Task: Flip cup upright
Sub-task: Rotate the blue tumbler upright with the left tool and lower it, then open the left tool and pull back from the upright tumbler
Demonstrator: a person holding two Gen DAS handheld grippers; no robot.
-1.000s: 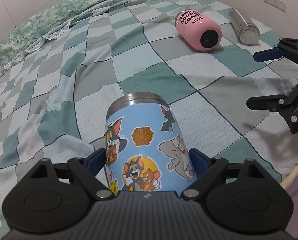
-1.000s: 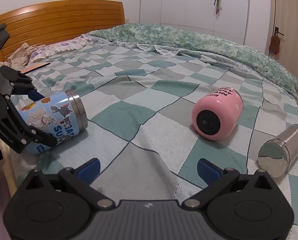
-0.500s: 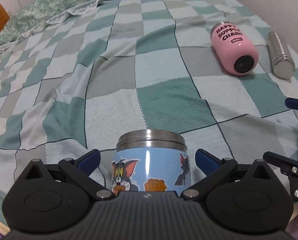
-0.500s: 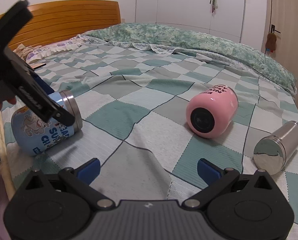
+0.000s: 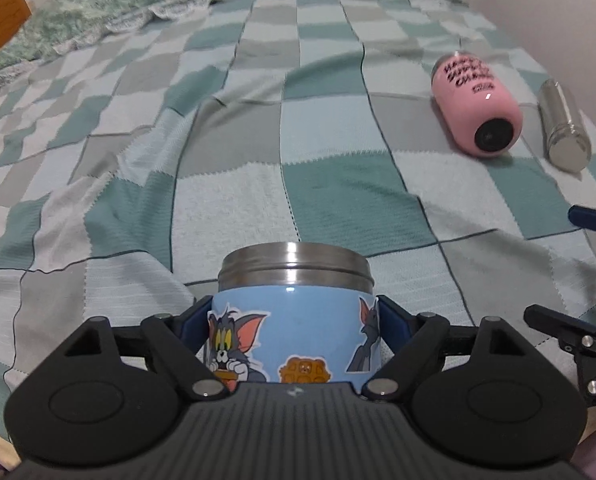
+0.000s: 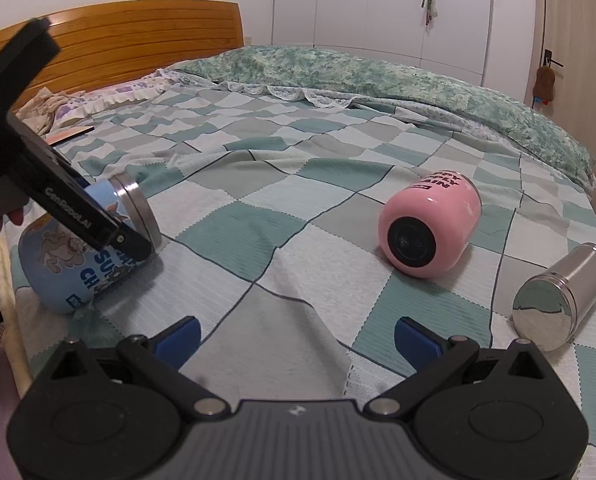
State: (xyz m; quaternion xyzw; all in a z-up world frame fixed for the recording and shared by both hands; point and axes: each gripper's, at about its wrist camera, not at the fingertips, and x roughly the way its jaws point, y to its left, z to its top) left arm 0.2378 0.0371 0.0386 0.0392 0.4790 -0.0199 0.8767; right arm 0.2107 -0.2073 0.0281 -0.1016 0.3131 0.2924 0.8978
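Observation:
A blue cartoon-sticker cup (image 5: 294, 320) with a steel rim sits between the blue pads of my left gripper (image 5: 294, 322), which is shut on its body. In the right wrist view the same cup (image 6: 78, 256) leans tilted at the bed's near left edge, rim pointing up and right, with the left gripper's finger (image 6: 98, 220) across it. A pink cup (image 6: 429, 228) lies on its side, base toward me. A steel cup (image 6: 557, 300) lies on its side at the right. My right gripper (image 6: 296, 338) is open and empty above the blanket.
The checked green and grey blanket (image 6: 290, 208) covers the bed. A wooden headboard (image 6: 138, 40) and pillows stand at the back left, white wardrobes (image 6: 397, 8) behind. The bed edge (image 6: 10, 320) runs close by the blue cup.
My left gripper closed its pads onto the blue cup and tilted with it, so the rim now points more upward. The right gripper barely moved.

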